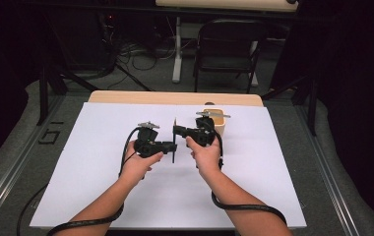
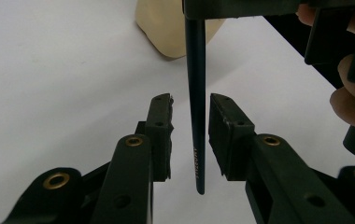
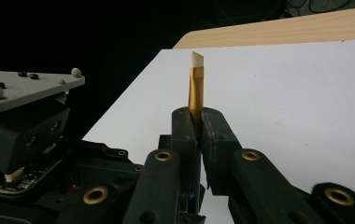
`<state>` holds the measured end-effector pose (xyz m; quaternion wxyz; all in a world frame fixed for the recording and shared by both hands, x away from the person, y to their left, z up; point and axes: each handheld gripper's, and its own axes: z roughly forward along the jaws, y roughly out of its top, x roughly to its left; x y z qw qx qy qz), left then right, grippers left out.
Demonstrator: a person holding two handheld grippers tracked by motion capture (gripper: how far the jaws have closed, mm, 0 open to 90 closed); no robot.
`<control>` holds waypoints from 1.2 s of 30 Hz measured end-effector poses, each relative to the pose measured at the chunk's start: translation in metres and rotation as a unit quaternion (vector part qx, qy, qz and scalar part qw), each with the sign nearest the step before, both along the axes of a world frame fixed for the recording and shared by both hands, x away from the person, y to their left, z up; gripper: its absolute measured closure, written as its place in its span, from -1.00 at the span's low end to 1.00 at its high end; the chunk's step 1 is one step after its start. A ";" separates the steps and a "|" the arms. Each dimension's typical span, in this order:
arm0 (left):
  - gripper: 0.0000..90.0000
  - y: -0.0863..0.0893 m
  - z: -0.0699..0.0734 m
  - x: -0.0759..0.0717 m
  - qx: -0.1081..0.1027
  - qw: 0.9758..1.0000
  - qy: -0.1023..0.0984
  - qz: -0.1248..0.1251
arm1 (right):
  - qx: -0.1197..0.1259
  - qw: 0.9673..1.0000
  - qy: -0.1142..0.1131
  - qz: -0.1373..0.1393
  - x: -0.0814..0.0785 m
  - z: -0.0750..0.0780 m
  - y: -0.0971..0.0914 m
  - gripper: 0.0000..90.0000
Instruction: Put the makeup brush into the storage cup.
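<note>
I have both grippers over the middle of the sheet (image 1: 126,196) that covers the table (image 1: 175,98). My right gripper (image 1: 177,131) sits just right of my left gripper (image 1: 174,146), their tips nearly meeting. The brush (image 1: 174,142) stands between them: its upper part sits in my right gripper's jaws, bristle end above them, while its handle hangs down between my left gripper's jaws. The cup (image 1: 216,120) stands on the sheet just behind my right gripper. Beyond the table, a chair (image 1: 227,49) stands on the floor.
</note>
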<state>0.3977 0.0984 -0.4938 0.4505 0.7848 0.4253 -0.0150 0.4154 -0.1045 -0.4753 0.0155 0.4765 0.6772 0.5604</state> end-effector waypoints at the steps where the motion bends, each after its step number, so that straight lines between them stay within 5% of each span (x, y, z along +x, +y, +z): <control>1: 0.57 0.000 0.000 0.000 0.000 1.000 0.001 -0.001 | 0.001 1.000 0.000 0.001 0.000 0.000 0.000 0.88; 15: 0.83 -0.004 -0.003 0.001 -0.008 1.000 0.015 0.003 | 0.004 1.000 -0.001 0.006 -0.001 0.001 0.003 0.88; 32: 0.86 -0.003 -0.003 0.001 -0.001 1.000 0.021 0.007 | 0.002 1.000 0.001 0.012 -0.001 0.000 0.004 0.86; 36: 0.87 -0.002 -0.002 0.000 0.013 1.000 0.012 0.008 | -0.004 1.000 0.007 0.017 -0.001 0.000 0.003 0.66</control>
